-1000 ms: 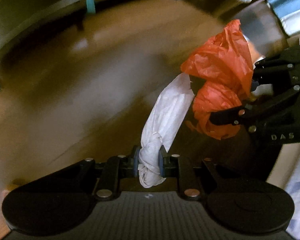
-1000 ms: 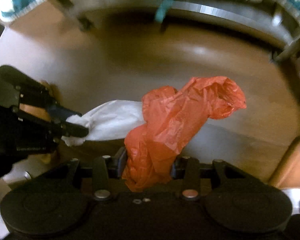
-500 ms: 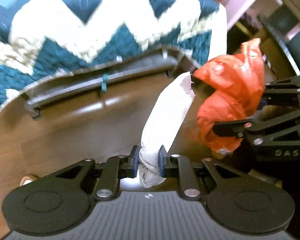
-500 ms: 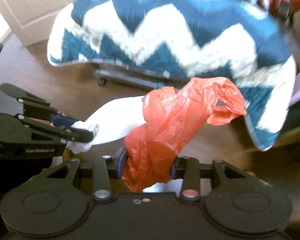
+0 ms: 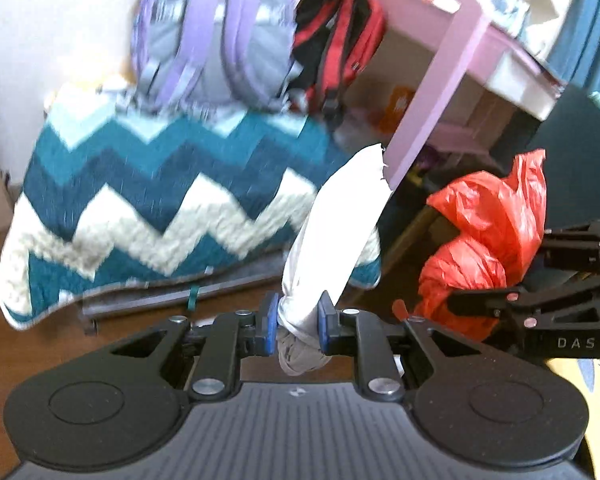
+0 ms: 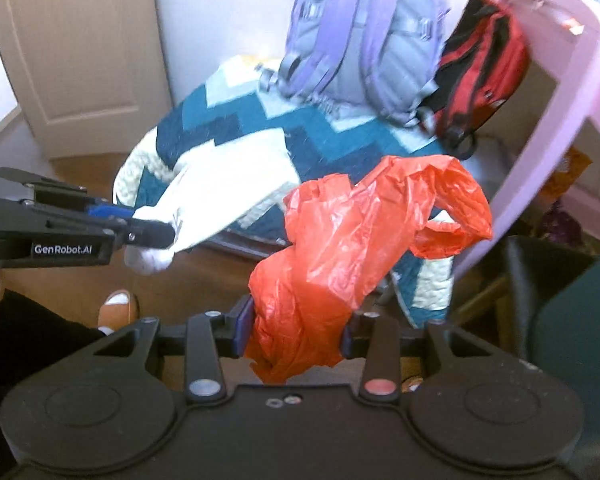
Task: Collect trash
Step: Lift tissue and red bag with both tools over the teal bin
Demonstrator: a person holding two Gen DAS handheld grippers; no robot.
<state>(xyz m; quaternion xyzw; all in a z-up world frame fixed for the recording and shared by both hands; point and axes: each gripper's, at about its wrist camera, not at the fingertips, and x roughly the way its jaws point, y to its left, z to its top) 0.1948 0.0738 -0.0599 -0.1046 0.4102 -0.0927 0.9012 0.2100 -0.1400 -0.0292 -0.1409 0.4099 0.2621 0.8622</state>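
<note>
Nearest the left wrist camera, the left hand-held gripper (image 5: 298, 326) is clamped on the knotted end of a white plastic bag (image 5: 336, 232), whose loose body rises up and away from the blue pads (image 5: 269, 324). To its right, seen side-on, the right hand-held gripper (image 5: 446, 304) is closed around a crumpled orange-red plastic bag (image 5: 484, 248); both bags hang in the air, close together but not touching. From the right wrist view that orange-red bag (image 6: 352, 264) bulges out between the pads and spreads upward, with the left hand-held gripper (image 6: 156, 234) coming in from the left edge holding the white bag (image 6: 204, 208). Below it a foot in a tan sandal (image 6: 118, 310) stands on the brown wooden floor (image 6: 196, 280). Farther off, a teal and cream zigzag blanket (image 5: 156, 208) drapes over a low frame, and beyond it a purple backpack (image 5: 212, 36) and a red and black backpack (image 5: 336, 36) sit beside a pink worktop (image 5: 432, 100). A cream panelled door (image 6: 72, 48) stands at the back left.
</note>
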